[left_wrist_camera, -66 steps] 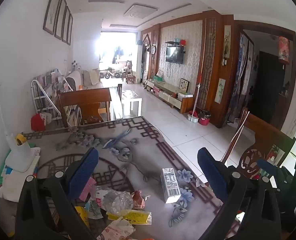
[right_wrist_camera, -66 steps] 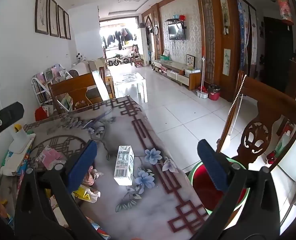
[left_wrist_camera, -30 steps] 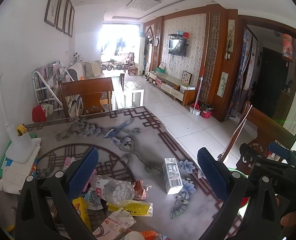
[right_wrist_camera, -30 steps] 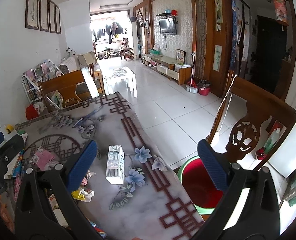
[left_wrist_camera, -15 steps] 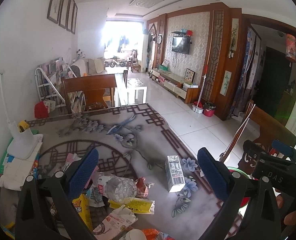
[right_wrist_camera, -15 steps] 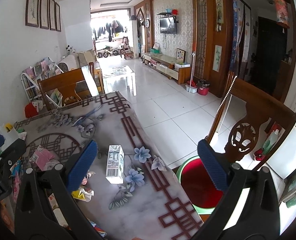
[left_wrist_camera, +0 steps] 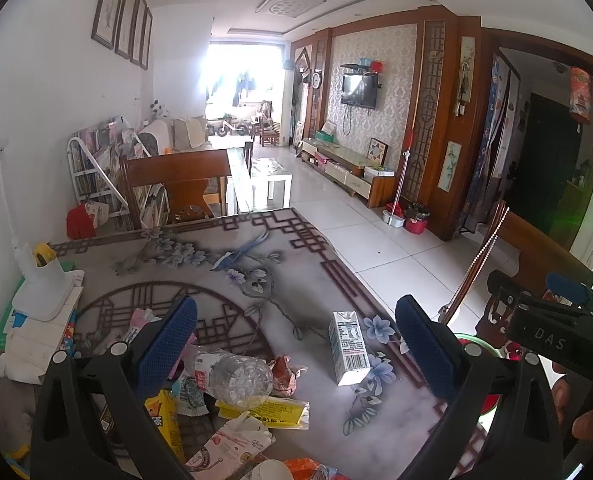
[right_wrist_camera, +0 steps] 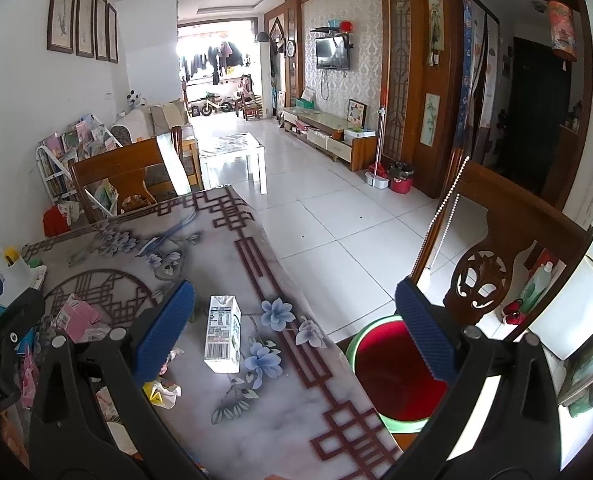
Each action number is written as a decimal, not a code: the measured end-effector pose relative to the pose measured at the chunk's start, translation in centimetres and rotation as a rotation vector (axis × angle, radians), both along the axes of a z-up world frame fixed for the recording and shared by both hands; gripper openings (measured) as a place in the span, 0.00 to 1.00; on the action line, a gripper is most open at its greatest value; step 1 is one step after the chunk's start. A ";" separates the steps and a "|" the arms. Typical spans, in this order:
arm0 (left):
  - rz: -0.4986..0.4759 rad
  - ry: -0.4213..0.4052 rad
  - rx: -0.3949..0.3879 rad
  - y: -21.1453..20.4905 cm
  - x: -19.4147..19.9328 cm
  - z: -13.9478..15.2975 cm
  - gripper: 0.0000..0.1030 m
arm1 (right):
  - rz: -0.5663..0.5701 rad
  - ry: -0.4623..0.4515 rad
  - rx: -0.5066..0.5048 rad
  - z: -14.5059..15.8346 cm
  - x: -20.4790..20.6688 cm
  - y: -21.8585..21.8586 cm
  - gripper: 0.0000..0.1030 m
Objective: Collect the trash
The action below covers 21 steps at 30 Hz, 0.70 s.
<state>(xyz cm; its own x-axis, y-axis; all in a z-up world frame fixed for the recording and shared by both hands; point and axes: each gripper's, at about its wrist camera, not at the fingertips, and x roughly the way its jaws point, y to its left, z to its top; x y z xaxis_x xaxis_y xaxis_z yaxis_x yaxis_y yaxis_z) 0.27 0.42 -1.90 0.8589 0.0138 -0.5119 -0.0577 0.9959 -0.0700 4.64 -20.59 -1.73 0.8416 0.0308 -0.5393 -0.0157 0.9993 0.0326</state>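
Both grippers, left [left_wrist_camera: 296, 344] and right [right_wrist_camera: 294, 332], spread wide, empty, above table [right_wrist_camera: 256, 412]. Carton [right_wrist_camera: 222, 334] upright; bin [right_wrist_camera: 396, 376] beside table edge.

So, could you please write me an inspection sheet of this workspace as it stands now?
Surface: table under a grey floral cloth with a dark red fret border.
Job's things: milk carton upright, apart from the pile; clear plastic bottle on its side; yellow wrapper flat beside it; green bin with red inside, on the floor beside the table edge.
Clutter: pink packet, white stand on stacked papers at the far left.
Grippers: left gripper open, empty, above the pile; right gripper open, empty, carton just inside its left finger.
Cables: nothing seen.
Surroundings: wooden chair beside the bin; tiled floor, TV wall beyond.
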 end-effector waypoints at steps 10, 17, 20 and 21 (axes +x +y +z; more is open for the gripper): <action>0.012 -0.002 -0.012 0.4 0.0 0.0 0.92 | -0.016 -0.007 0.000 0.1 0.0 -0.3 0.96; 0.017 -0.003 -0.017 0.8 0.0 0.1 0.92 | -0.010 -0.009 -0.008 0.1 -0.2 -0.2 0.96; 0.017 -0.002 -0.016 0.9 -0.1 0.1 0.92 | -0.009 -0.007 -0.008 0.1 -0.2 -0.1 0.96; 0.019 -0.003 -0.015 0.9 -0.1 0.1 0.92 | -0.010 -0.008 -0.009 0.1 -0.2 0.0 0.96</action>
<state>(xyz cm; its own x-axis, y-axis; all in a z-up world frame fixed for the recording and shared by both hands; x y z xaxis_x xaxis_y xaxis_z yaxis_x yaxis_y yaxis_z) 0.19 1.31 -1.83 0.8600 0.0225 -0.5099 -0.0765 0.9934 -0.0852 4.40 -20.63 -1.62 0.8462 0.0176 -0.5327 -0.0060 0.9997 0.0234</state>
